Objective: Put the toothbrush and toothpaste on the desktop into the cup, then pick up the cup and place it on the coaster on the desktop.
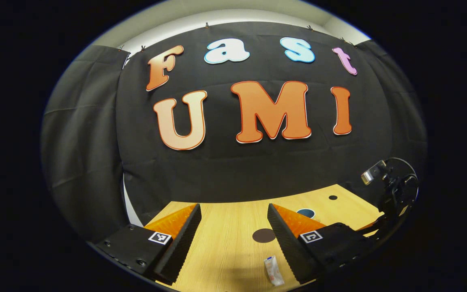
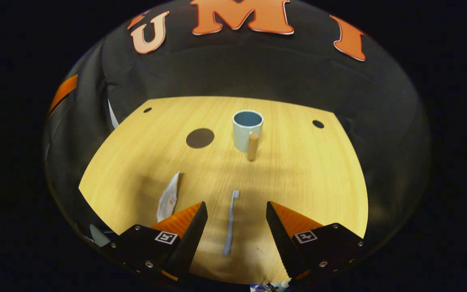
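Observation:
In the right gripper view a pale blue toothbrush (image 2: 230, 222) lies flat on the wooden desktop (image 2: 298, 182), running lengthwise between the fingers of my open right gripper (image 2: 236, 213), which hovers above it. The white toothpaste tube (image 2: 168, 196) rests just left of it. Farther back stands a light cup (image 2: 247, 130) with a wooden handle, and a dark round coaster (image 2: 200, 138) lies to its left. In the left gripper view my left gripper (image 1: 233, 215) is open over the desktop (image 1: 225, 243); the toothpaste tube (image 1: 274, 271) lies near its right finger, the coaster (image 1: 263, 235) beyond.
Small dark holes (image 2: 318, 123) mark the desktop's far corners. In the left gripper view the other gripper's body with its camera (image 1: 391, 186) shows at the right edge, and the cup's rim (image 1: 305, 212) peeks over the right finger. The black cloth wall closes the back.

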